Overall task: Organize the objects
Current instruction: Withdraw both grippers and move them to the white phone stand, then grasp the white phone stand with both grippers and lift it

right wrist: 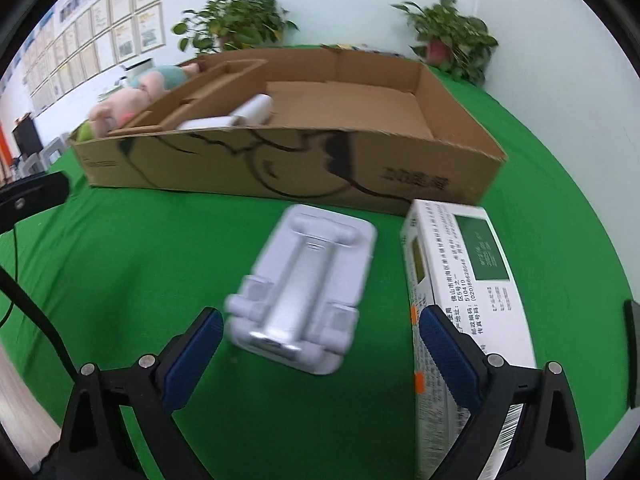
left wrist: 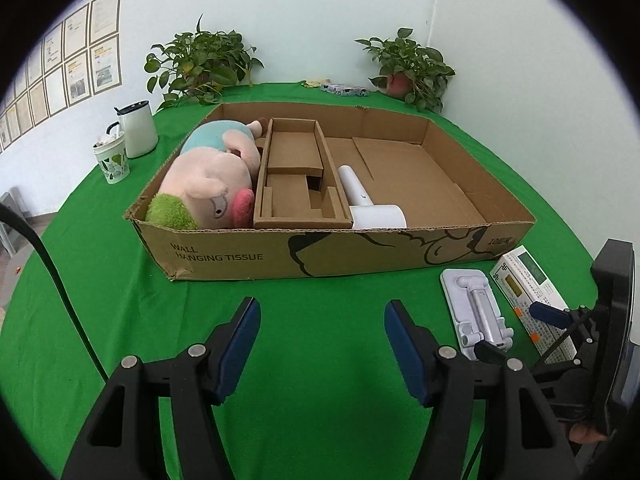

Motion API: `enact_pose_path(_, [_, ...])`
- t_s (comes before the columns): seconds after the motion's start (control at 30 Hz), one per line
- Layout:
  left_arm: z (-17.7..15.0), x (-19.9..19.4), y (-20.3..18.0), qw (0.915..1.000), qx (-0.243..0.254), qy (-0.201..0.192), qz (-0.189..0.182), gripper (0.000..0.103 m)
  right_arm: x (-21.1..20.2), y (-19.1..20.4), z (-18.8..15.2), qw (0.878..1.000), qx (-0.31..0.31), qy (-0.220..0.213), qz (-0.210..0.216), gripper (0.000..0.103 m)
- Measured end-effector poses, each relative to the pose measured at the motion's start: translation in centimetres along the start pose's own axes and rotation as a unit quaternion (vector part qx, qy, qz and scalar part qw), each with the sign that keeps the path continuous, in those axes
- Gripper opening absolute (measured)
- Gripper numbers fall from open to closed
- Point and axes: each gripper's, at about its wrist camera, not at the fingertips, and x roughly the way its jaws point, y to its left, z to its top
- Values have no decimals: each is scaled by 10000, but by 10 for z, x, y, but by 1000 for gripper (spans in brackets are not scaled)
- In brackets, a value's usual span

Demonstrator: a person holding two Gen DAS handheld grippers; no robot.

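A shallow cardboard box [left wrist: 240, 256] [right wrist: 248, 168] lies on the green cloth. It holds a plush pig [left wrist: 208, 184] [right wrist: 132, 100] at the left, a cardboard insert [left wrist: 296, 176] and a white hair dryer [left wrist: 368, 204] [right wrist: 236, 118]. A white folding phone stand [left wrist: 476, 308] [right wrist: 304, 292] and a white and green carton [left wrist: 532, 300] [right wrist: 468, 300] lie on the cloth in front of the box. My left gripper [left wrist: 322, 344] is open and empty over bare cloth. My right gripper [right wrist: 320, 360] [left wrist: 516, 332] is open, its jaws straddling the near end of the stand.
A white jug [left wrist: 138, 130] and a patterned cup [left wrist: 112, 160] stand left of the box. Two potted plants [left wrist: 200, 64] [left wrist: 408, 68] stand at the back, with small items [left wrist: 344, 89] between them. A black cable [left wrist: 52, 272] runs along the left.
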Motion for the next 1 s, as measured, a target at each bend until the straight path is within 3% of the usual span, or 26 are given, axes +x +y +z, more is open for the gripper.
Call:
enact_pose_path(0.23, [3, 12, -2, 9995, -20, 185, -244, 64, 8, 16, 14, 9987, -51, 77, 503, 99])
enact_pose_path(0.3, [3, 13, -3, 9994, 21, 226, -275, 64, 16, 25, 17, 9987, -68, 201, 459, 97])
enact_pose_path(0.33, [2, 14, -3, 9993, 37, 242, -277, 64, 20, 28, 17, 9988, -75, 282, 383, 94])
enact_pose_path(0.43, [-1, 12, 0, 9994, 29, 192, -297, 64, 24, 32, 13, 9993, -123, 352, -42, 70])
enact_pose_path(0.53, [-6, 11, 2, 9984, -40, 288, -476, 64, 15, 34, 3, 9989, -253, 378, 68, 68])
enact_pose_path(0.6, [-11, 12, 2, 9952, -155, 450, -857, 64, 4, 40, -11, 9978, -464, 356, 304, 68])
enact_pose_path(0.7, [-17, 19, -6, 9852, -159, 769, -1525, 64, -18, 52, -35, 9933, -861, 218, 746, 69])
enact_pose_path(0.73, [-19, 23, -10, 9803, -152, 893, -1754, 64, -22, 54, -41, 9922, -922, 156, 819, 73])
enact_pose_path(0.77, [-21, 27, -14, 9760, -169, 1016, -1921, 64, -26, 56, -45, 9922, -972, 92, 774, 87])
enact_pose_path(0.83, [-26, 39, -22, 9633, -279, 1334, -2311, 64, -29, 61, -50, 9921, -1063, -6, 663, 97])
enact_pose_path(1.0, [-42, 60, -38, 9347, -553, 1893, -2958, 64, -29, 62, -52, 9914, -1082, -48, 737, 97])
